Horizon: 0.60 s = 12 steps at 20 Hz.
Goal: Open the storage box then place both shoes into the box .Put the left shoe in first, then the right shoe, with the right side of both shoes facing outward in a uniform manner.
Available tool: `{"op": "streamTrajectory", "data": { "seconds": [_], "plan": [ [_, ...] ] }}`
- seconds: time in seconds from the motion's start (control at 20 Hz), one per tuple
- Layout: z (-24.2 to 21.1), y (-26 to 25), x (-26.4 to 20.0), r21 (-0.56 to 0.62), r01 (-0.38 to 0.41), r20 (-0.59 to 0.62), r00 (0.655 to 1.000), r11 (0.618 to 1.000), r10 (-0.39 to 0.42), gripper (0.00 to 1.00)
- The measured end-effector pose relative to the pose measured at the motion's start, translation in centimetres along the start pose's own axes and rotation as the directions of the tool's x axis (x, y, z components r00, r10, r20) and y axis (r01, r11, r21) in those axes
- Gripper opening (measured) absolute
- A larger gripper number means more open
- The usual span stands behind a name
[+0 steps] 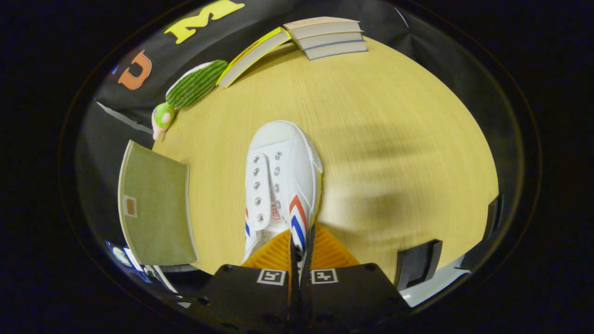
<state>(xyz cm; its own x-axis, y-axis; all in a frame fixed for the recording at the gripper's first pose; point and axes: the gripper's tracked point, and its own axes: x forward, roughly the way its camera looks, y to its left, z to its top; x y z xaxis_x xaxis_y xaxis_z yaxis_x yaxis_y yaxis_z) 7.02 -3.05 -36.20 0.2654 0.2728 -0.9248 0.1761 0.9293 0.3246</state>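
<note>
A white canvas shoe [278, 181] with red and blue stripes on its side hangs above the wooden table [394, 139], toe pointing away from me. My gripper [300, 248] is shut on the shoe's right collar edge near the heel, both fingers pinching the thin wall. An olive-green fabric storage box [155, 208] with a small label tab stands to the left of the shoe at the table's left edge; I see its flat lid or side panel, and cannot tell whether it is open.
A green plush caterpillar toy [188, 93] lies at the far left of the table. A leaning yellow-edged book [253, 55] and a stack of books [327, 37] sit at the far edge. Dark chair parts [417, 262] stand beyond the near right table edge.
</note>
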Motion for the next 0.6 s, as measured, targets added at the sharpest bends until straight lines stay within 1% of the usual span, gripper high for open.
{"op": "streamTrajectory", "data": {
  "seconds": [0.15, 0.3, 0.5, 0.6],
  "plan": [
    [-0.4, 0.7, -1.0, 0.016, -0.023, 0.012, 1.0, 1.0, 0.023, 0.06],
    [-0.6, 2.7, -3.7, 0.034, -0.059, 0.035, 0.998, 0.998, 0.057, 0.06],
    [-1.3, 6.6, -8.8, 0.034, -0.088, 0.08, 0.993, 0.996, 0.085, 0.06],
    [-1.7, 9.7, -11.6, 0.027, -0.143, 0.106, 0.984, 0.989, 0.14, 0.06]
  ]
}}
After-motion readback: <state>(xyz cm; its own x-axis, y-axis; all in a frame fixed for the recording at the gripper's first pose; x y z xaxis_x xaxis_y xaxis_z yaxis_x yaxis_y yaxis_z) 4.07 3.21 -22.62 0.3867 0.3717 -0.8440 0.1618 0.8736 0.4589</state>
